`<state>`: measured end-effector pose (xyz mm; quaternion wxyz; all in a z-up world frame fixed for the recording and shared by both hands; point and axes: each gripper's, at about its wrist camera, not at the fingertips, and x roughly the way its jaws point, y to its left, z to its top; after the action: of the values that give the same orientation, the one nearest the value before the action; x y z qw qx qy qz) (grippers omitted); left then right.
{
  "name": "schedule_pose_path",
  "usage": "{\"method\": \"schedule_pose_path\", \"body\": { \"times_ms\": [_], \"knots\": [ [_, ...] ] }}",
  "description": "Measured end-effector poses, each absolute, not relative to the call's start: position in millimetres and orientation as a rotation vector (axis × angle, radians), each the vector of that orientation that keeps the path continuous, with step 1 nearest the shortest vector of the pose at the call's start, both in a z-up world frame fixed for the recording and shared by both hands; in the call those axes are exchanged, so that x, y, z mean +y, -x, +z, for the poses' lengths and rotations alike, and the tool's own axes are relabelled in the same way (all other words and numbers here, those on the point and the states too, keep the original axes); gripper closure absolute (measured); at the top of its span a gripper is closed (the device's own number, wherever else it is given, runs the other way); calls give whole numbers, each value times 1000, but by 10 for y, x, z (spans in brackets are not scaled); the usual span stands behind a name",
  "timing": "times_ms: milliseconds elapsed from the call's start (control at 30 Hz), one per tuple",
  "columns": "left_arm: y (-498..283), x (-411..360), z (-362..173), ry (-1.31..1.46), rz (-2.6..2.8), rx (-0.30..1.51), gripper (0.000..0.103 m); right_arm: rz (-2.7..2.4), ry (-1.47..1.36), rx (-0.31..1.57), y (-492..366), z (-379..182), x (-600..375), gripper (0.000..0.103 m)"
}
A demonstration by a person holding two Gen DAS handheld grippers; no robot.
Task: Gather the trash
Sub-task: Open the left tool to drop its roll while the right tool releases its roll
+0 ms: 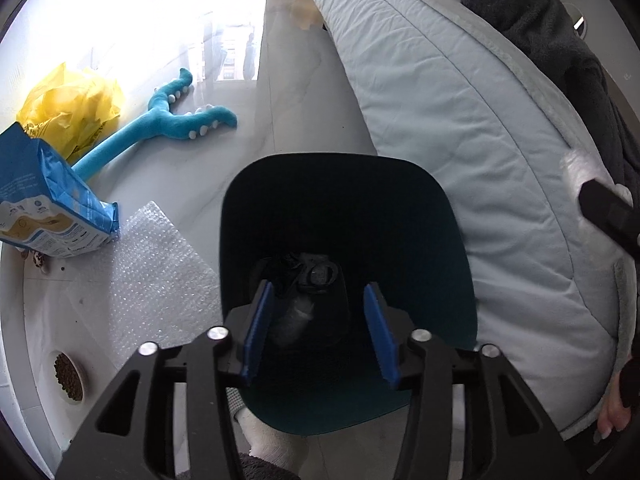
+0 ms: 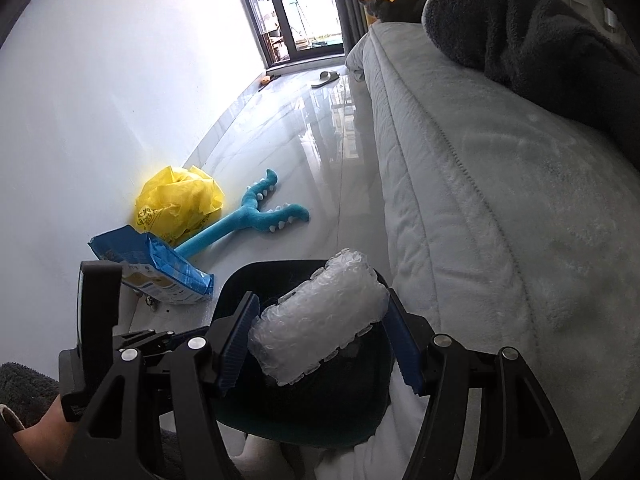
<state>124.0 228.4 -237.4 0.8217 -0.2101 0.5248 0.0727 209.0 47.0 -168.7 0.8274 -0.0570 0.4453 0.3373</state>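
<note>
My left gripper (image 1: 320, 332) hangs open over a dark teal bin (image 1: 340, 168), its blue pads apart with nothing pressed between them. Dark scraps and a pale crumpled piece (image 1: 296, 316) lie at the bin's bottom. My right gripper (image 2: 322, 340) is shut on a roll of bubble wrap (image 2: 320, 312), held just above the same bin (image 2: 276, 272). That roll's end (image 1: 580, 164) and a black finger (image 1: 608, 212) show at the right edge of the left wrist view. A flat sheet of bubble wrap (image 1: 152, 272) lies on the floor left of the bin.
A blue-and-white bag (image 1: 44, 208), a crumpled yellow plastic bag (image 1: 72, 112) and a blue plush toy (image 1: 160, 120) lie by the wall. A bowl of kibble (image 1: 70, 376) sits near the left. A quilted bed (image 1: 460, 160) borders the bin's right, with a cat (image 2: 400, 4) at its far end.
</note>
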Motion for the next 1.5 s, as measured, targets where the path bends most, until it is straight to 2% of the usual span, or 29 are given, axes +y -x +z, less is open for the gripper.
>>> {"method": "schedule_pose_path", "body": {
  "times_ms": [67, 200, 567, 1267, 1500],
  "knots": [
    [-1207, 2344, -2344, 453, 163, 1103, 44, 720, 134, 974, -2102, -1778, 541, 39],
    [-1129, 2420, -2251, 442, 175, 1070, 28, 728, 146, 1028, -2111, -1937, 652, 39],
    [-970, 2601, -1948, 402, 211, 944, 16, 726, 182, 1129, -2131, -2280, 926, 39],
    [-731, 2698, -1373, 351, 234, 694, 14, 691, 269, 1234, -2171, -2769, 1145, 38],
    [-707, 2668, -1196, 311, 221, 638, 14, 706, 273, 1211, -2140, -2757, 1194, 20]
  ]
}}
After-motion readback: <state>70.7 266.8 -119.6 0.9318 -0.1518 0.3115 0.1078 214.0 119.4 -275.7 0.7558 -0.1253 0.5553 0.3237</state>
